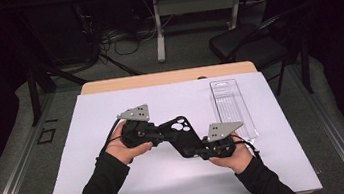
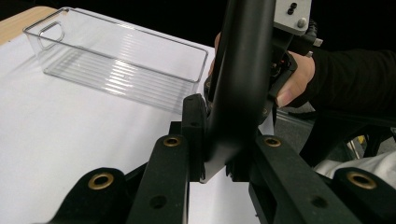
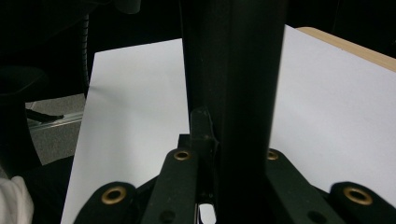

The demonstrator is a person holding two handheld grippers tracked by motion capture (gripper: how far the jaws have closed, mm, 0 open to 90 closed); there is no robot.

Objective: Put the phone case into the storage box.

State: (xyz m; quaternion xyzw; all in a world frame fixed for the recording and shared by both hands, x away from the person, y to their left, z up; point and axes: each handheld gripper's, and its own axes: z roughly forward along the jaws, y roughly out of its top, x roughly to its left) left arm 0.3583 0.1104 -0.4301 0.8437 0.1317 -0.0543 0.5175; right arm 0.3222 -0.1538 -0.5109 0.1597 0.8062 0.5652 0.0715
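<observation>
A black phone case (image 1: pixel 180 131) with round camera cut-outs is held just above the middle of the white table cover, between both grippers. My left gripper (image 1: pixel 165 137) is shut on its left edge, and my right gripper (image 1: pixel 198 151) is shut on its lower right end. In the left gripper view the case (image 2: pixel 243 70) rises edge-on out of the closed jaws of the left gripper (image 2: pixel 219 144), with the other hand (image 2: pixel 294 79) behind it. In the right gripper view the case (image 3: pixel 233 56) stands as a dark upright band clamped in the right gripper (image 3: pixel 233 140).
An empty clear plastic bin (image 1: pixel 232 106) lies on the white cover (image 1: pixel 121 184) at the back right, also seen as the bin (image 2: pixel 116 60) in the left gripper view. A black chair (image 1: pixel 248 41) and another table's legs stand beyond the far edge.
</observation>
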